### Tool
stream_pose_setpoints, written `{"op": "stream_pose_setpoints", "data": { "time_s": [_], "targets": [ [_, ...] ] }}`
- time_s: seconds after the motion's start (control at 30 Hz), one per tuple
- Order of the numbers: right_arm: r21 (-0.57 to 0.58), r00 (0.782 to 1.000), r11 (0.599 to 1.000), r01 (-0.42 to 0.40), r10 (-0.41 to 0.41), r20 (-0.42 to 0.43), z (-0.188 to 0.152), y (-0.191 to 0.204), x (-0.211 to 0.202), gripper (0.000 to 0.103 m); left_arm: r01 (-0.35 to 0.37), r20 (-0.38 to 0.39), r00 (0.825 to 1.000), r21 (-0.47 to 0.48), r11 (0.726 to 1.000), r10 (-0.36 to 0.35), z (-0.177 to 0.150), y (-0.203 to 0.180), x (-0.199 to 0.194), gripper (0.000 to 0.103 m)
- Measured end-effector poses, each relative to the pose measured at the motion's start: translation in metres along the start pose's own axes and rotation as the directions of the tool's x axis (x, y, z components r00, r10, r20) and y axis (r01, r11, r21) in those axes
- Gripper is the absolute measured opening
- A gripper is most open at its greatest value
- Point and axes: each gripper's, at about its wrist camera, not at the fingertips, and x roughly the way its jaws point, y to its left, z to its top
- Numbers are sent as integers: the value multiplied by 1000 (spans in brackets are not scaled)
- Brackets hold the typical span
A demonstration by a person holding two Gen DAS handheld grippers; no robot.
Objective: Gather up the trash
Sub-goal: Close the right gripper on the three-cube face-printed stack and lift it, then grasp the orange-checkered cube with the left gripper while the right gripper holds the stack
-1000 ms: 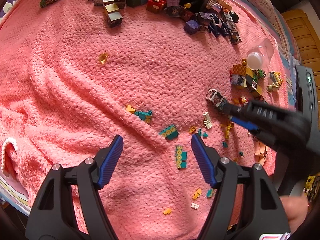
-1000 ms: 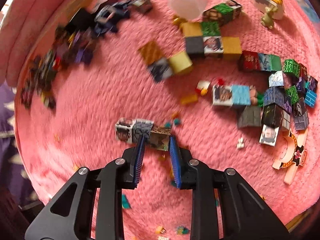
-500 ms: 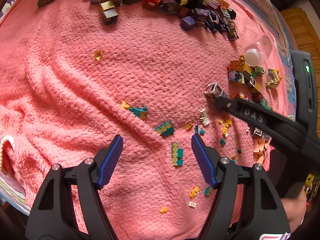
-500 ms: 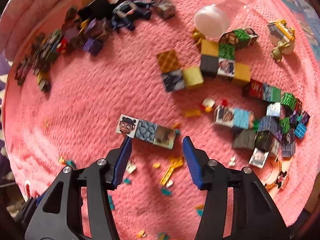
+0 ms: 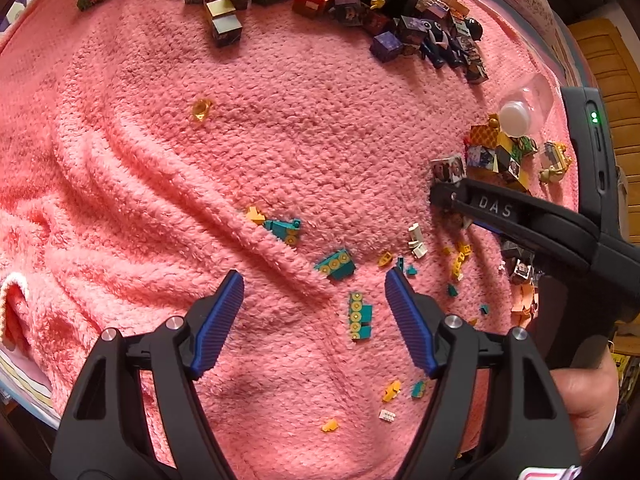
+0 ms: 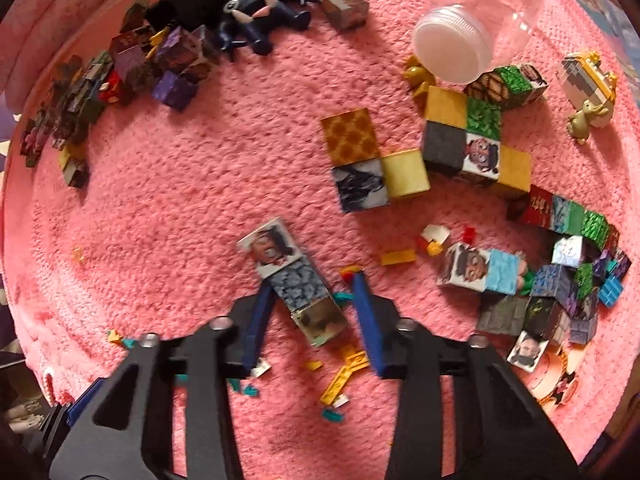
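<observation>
block strip point(image 6: 294, 280) lies between spread fingers of right gripper point(image 6: 312, 300), straddled for pickup; left gripper point(image 5: 316, 304) spread, idle over near teal bricks point(image 5: 359, 316).

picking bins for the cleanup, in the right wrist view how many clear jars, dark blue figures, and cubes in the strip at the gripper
clear jar: 1
dark blue figure: 1
cubes in the strip between the right gripper fingers: 3
total: 5

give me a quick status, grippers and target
Left gripper open, hovering over blanket. Right gripper open, jaws either side of block strip, not yet closed. Small bricks scattered close by.
</observation>
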Motion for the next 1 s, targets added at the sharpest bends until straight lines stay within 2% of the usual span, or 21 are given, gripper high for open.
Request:
{"op": "stream_pose_setpoints", "data": {
  "time_s": [0.07, 0.2, 0.33, 0.53, 0.8, 1.0],
  "targets": [
    [4, 1000, 1000, -6, 6, -8, 0, 10, 3, 25, -1, 2, 1000, 1, 1000, 1, 1, 0, 0, 70],
    [37, 999, 999, -35, 36, -16, -6, 6, 1, 24, -1, -1, 1000, -1, 1000, 1, 0, 2, 0, 70],
    [92, 994, 991, -101, 104, -24, -24, -3, -4, 24, 0, 9, 1000, 2, 1000, 0, -3, 4, -5, 71],
    [139, 990, 980, -143, 144, 4, -49, -12, -24, 24, 5, 19, 1000, 35, 999, -6, -13, 0, -15, 71],
    [202, 985, 965, -168, 157, 70, -80, -28, -56, 24, 22, 29, 999, 157, 987, -26, -32, -23, -31, 71],
    [293, 983, 941, -169, 139, 123, -111, -52, -79, 24, 19, 27, 999, 238, 971, -27, -47, -40, -40, 71]
  ]
}}
